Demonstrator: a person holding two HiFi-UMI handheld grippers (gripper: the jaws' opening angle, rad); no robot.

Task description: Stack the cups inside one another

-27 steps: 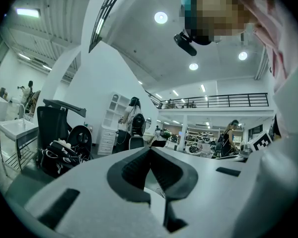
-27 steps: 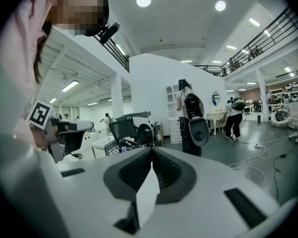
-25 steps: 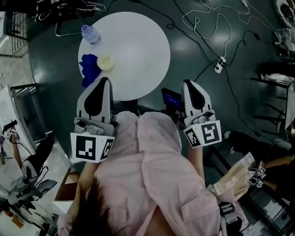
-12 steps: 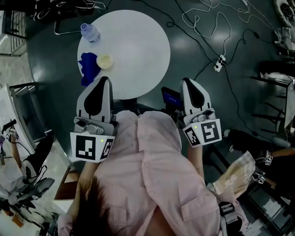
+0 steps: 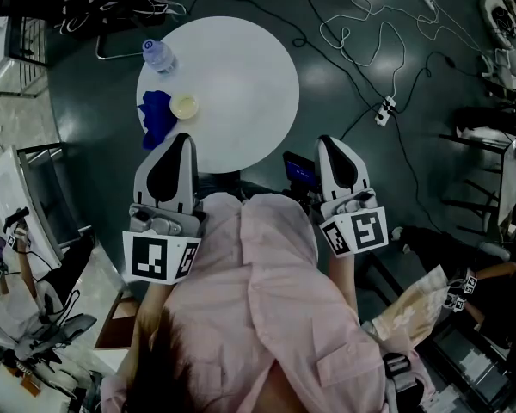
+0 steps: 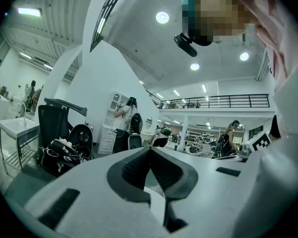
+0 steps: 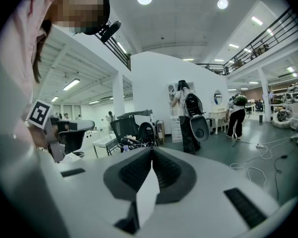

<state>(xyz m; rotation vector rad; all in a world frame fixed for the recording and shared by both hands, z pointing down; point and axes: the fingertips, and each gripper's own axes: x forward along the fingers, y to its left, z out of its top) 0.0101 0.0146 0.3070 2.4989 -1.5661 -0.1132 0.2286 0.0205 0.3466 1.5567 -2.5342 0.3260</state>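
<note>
1. The round white table (image 5: 241, 84) is the biggest thing ahead of me. Most of its top is bare, and everything on it sits at the left edge.
2. The left gripper (image 5: 181, 138) is held upright close to the body, short of the table's near rim. In its own view the jaws (image 6: 150, 150) are pressed tip to tip with nothing between them.
3. The right gripper (image 5: 331, 143) is held the same way, off to the right of the table. Its jaws are also shut and empty (image 7: 151, 150).
4. A crumpled blue cloth (image 5: 155, 117) lies just beside the cup on its left, and I can't tell whether they touch. I judge that a jaw coming in from that side would snag it.
5. A dark box with a blue face (image 5: 299, 173) sits low between the right gripper and the table rim, in the way of a low reach.
6. A clear bottle (image 5: 159, 58) stands beyond the cup, near the far-left rim. It looks easy to tip.
7. The pale cup (image 5: 184, 107) shows me only one rim from above. It could be several cups already nested, or a single cup with its mates out of sight. Any grip on it would need the jaws parted, and I'd bring them in from the bare right side.
8. A power strip (image 5: 383, 111) and cables lie on the floor, well clear of the table.
</note>
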